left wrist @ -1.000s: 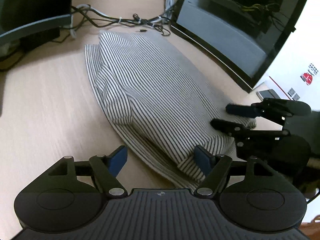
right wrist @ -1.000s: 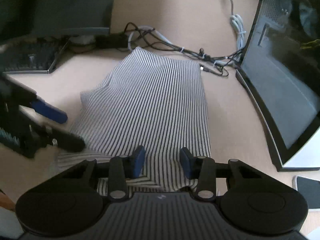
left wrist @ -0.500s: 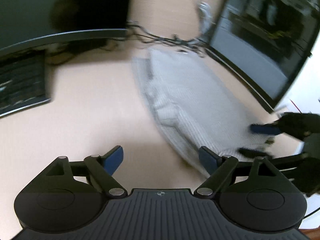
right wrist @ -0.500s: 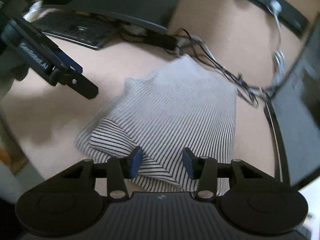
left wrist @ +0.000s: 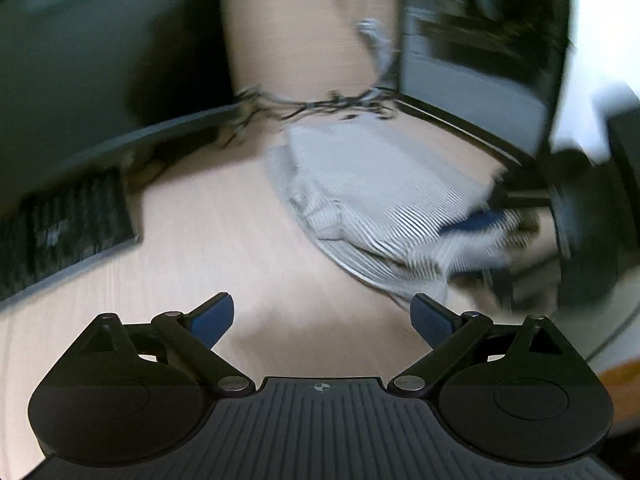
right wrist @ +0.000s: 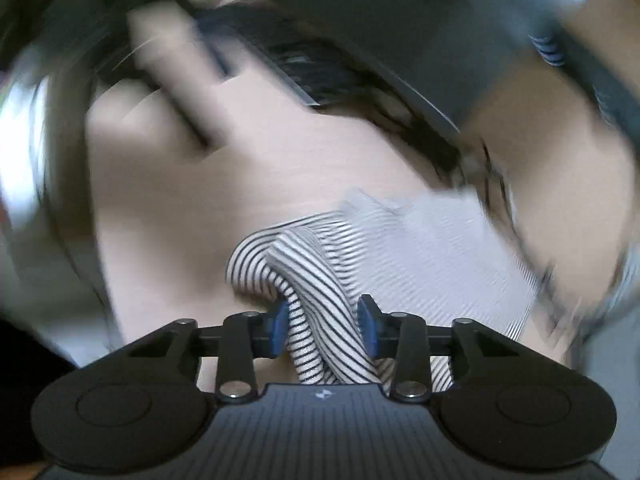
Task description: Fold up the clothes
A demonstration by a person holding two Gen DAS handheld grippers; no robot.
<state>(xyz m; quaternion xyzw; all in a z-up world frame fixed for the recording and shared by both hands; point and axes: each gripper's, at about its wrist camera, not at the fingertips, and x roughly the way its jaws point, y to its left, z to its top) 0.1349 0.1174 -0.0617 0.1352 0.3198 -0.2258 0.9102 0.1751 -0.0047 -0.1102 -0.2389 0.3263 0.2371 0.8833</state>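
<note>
A folded black-and-white striped garment [left wrist: 376,196] lies on the light wooden desk [left wrist: 224,240], seen blurred in the left wrist view. My left gripper [left wrist: 322,320] is open and empty, over bare desk to the garment's near left. My right gripper [right wrist: 323,326] is shut on a bunched corner of the striped garment [right wrist: 316,292] and lifts it; the rest of the cloth trails off to the right. The right gripper's blue finger also shows in the left wrist view [left wrist: 476,222] at the garment's right edge.
A keyboard [left wrist: 60,228] lies at the left under a dark monitor [left wrist: 92,60]. A tangle of cables [left wrist: 320,104] runs behind the garment. A dark glass-sided computer case [left wrist: 480,60] stands at the right. Both views are motion-blurred.
My right gripper has closed on the garment's near corner and lifted it, swinging left. My left gripper has pulled back and left, away from the garment, staying open.
</note>
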